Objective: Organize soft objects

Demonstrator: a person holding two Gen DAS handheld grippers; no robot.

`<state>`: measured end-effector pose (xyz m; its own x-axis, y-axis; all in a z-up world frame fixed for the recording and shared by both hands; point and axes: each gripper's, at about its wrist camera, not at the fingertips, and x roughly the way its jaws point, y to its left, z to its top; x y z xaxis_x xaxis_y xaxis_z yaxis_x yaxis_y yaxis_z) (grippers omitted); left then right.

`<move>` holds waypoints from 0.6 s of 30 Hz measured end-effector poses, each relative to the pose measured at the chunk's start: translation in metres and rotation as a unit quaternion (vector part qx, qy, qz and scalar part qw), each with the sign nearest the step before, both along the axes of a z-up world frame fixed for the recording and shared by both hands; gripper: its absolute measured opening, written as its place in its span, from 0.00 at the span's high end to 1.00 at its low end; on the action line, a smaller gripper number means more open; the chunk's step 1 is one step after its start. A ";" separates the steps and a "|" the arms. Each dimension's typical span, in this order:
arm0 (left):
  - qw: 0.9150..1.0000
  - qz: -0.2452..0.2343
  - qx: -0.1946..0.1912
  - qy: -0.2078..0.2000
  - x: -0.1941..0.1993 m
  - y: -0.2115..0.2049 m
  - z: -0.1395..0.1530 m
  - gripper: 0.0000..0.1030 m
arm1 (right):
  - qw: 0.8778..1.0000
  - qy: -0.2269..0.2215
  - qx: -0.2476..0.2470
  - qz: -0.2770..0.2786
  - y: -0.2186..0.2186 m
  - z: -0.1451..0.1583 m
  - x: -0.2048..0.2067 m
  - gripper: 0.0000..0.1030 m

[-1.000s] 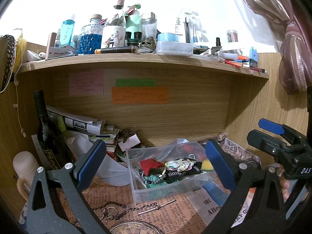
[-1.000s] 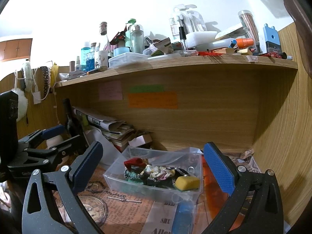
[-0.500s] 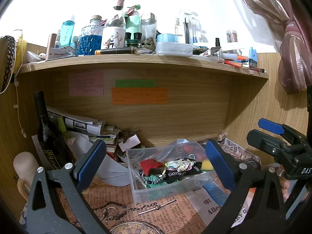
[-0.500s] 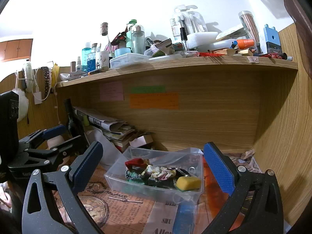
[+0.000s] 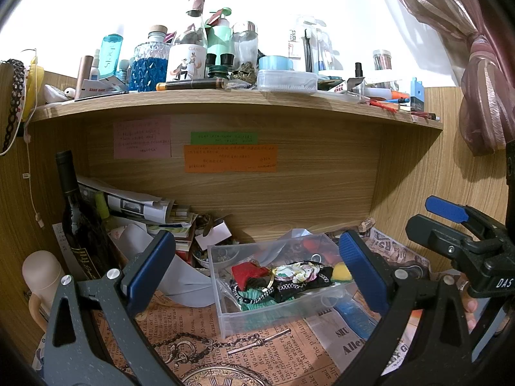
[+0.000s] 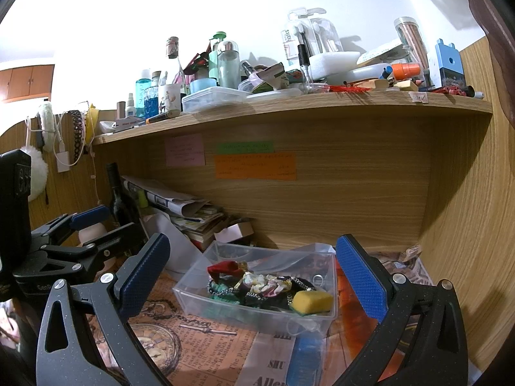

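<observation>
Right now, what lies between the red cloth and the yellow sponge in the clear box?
In the right wrist view, a flowery scrunchie and dark tangled bands sit between the red cloth and yellow sponge.

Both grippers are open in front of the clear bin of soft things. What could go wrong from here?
The clear bin holds tangled scrunchies and chains, so grabbing one may drag others out. The yellow sponge sits against the bin's near wall, so the right gripper might catch the rim and tip it. The left gripper is close alongside; the two could collide.

Bottles crowding a wooden shelf, upper frame.
A wine bottle is standing lower left; sticky notes are clinging centre.
</observation>
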<state>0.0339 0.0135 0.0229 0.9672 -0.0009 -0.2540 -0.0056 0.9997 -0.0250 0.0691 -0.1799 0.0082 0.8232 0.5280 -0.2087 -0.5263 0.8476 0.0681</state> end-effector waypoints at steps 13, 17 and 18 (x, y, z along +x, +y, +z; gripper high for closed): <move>1.000 -0.015 -0.004 0.005 0.002 0.002 0.000 0.00 | 1.000 0.000 0.000 0.000 0.000 -0.001 0.000 0.00; 1.000 -0.018 -0.006 0.004 0.002 0.004 0.000 0.00 | 1.000 0.003 -0.002 -0.001 0.001 -0.003 0.001 0.00; 1.000 -0.018 -0.006 0.004 0.002 0.004 0.000 0.00 | 1.000 0.004 -0.001 -0.002 0.002 -0.003 0.001 0.00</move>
<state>0.0358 0.0174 0.0230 0.9646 -0.0391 -0.2607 0.0302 0.9988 -0.0380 0.0702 -0.1780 0.0052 0.8233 0.5245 -0.2167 -0.5228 0.8496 0.0702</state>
